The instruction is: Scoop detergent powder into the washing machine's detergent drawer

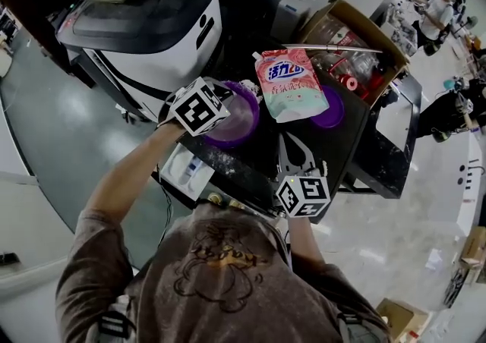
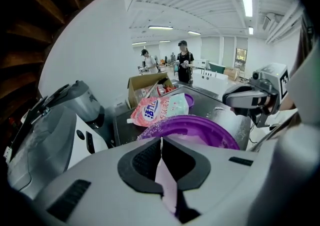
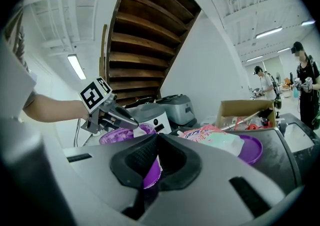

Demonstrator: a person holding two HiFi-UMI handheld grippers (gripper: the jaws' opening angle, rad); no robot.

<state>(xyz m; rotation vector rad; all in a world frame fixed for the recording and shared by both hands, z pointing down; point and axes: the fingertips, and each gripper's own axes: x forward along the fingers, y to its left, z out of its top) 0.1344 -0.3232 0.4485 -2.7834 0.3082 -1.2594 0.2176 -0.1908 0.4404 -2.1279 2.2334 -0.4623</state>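
A purple tub point(image 1: 241, 118) of powder stands on the black top point(image 1: 254, 159) beside the washing machine point(image 1: 144, 23). My left gripper point(image 1: 226, 100) is shut on the tub's near rim; in the left gripper view a pale strip of that rim sits between the closed pads point(image 2: 150, 157). The right gripper point(image 1: 294, 148) hovers in front of the tub, shut on a purple scoop point(image 3: 150, 172). A pink detergent bag point(image 1: 288, 83) lies behind the tub. The white detergent drawer point(image 1: 187, 171) stands open below my left arm.
A purple lid point(image 1: 332, 110) lies right of the bag. A cardboard box point(image 1: 357, 23) with bottles fills the back right. A second grey appliance point(image 3: 177, 107) stands behind the washing machine. People stand at benches far off.
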